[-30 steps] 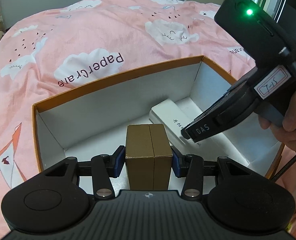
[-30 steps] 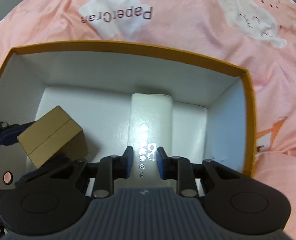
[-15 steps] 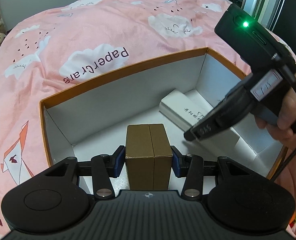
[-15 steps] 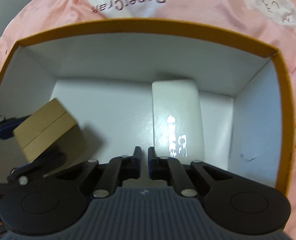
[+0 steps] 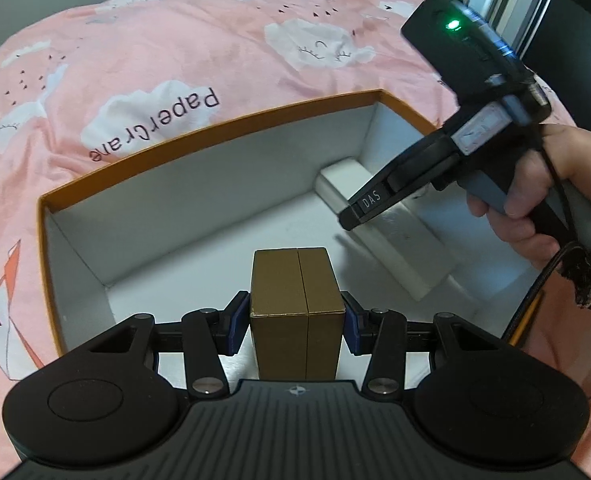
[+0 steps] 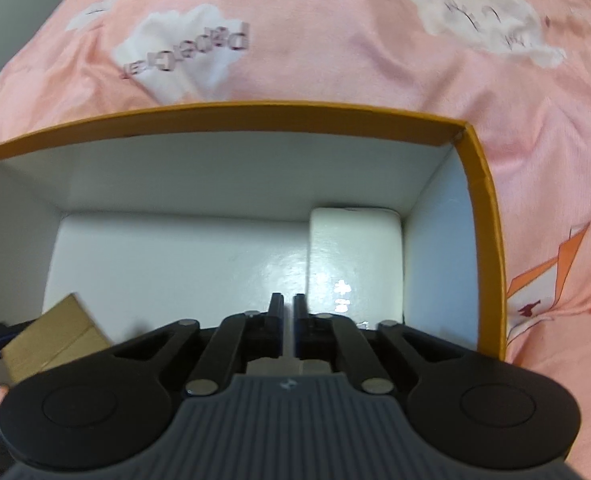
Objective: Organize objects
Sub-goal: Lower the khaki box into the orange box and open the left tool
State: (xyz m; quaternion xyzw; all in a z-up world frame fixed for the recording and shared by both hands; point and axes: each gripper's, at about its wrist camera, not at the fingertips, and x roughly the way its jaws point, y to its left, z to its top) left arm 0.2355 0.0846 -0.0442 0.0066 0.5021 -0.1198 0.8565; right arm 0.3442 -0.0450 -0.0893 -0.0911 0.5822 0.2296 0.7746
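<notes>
A brown cardboard box hangs between the blue pads of my left gripper, which is shut on it over the near part of the orange-rimmed storage box. A long white box lies flat on the storage box's floor along its right wall. My right gripper hovers just left of the white box. Its jaws stand a narrow gap apart and are opening, with nothing between them. The brown box shows at the lower left of the right wrist view.
The storage box rests on a pink quilt printed with clouds and lettering. A hand holds the right gripper's handle, trailing a black cable. White floor lies bare between the two small boxes.
My right gripper let go of the white box, drew its jaws nearly together and shifted left, so the white box now lies to its right. The left gripper kept its hold on the brown box.
</notes>
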